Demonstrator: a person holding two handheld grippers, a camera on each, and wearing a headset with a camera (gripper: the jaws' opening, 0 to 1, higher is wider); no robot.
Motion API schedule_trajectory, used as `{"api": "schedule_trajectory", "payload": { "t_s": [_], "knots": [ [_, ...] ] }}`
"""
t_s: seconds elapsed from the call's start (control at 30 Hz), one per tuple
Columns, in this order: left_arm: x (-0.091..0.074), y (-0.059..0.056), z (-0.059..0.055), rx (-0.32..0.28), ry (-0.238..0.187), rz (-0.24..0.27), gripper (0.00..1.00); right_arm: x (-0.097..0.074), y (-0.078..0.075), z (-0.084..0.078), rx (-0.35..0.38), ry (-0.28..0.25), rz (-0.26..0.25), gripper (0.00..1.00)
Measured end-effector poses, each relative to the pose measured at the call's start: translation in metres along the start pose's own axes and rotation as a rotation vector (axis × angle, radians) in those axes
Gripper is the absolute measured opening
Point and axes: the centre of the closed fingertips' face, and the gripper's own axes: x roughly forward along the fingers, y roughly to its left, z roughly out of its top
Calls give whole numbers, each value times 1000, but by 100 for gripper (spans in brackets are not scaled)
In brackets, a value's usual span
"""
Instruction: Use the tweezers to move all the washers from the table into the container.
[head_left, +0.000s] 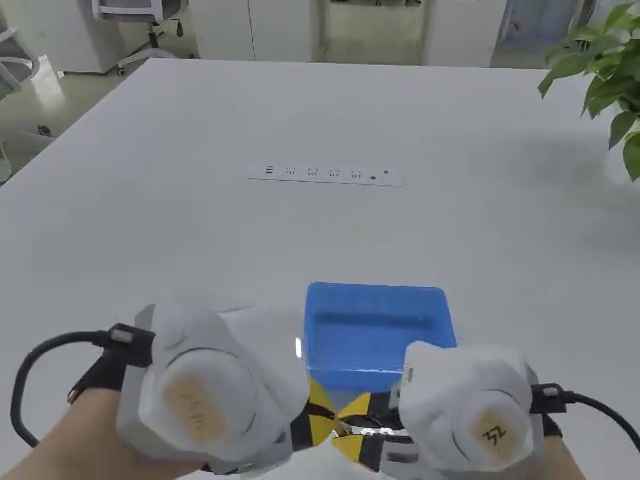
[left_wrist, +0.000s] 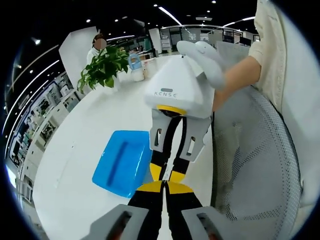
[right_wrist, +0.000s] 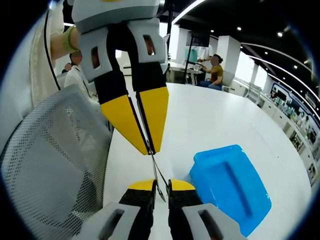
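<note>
A blue container (head_left: 375, 292) stands on the white table just beyond both grippers; it is also in the left gripper view (left_wrist: 122, 162) and the right gripper view (right_wrist: 230, 187). The grippers point at each other, tip to tip, near the table's front edge. Thin metal tweezers (right_wrist: 156, 175) run from between the left gripper's (right_wrist: 151, 147) yellow fingers down into the right gripper's (right_wrist: 160, 186) jaws. Both pairs of jaws stand closed on the tweezers. In the head view, the left gripper (head_left: 320, 415) and right gripper (head_left: 365, 435) meet below the container. From the left gripper (left_wrist: 165, 187), the right gripper (left_wrist: 167, 175) comes down from above.
A white power strip (head_left: 325, 173) lies farther back on the table. A green plant (head_left: 605, 75) stands at the right edge. A mesh chair (right_wrist: 55, 165) sits close behind the front edge. Office chairs (head_left: 130, 12) stand beyond the far side.
</note>
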Motion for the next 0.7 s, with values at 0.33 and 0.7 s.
{"api": "schedule_trajectory", "payload": {
  "t_s": [0.33,0.7],
  "knots": [
    [3,13,-6,1,16,-16,0,11,-7,3,5,-12,4,5],
    [2,17,-4,12,25,-86,0,7,-7,4,51,-33,-3,5]
  ]
}}
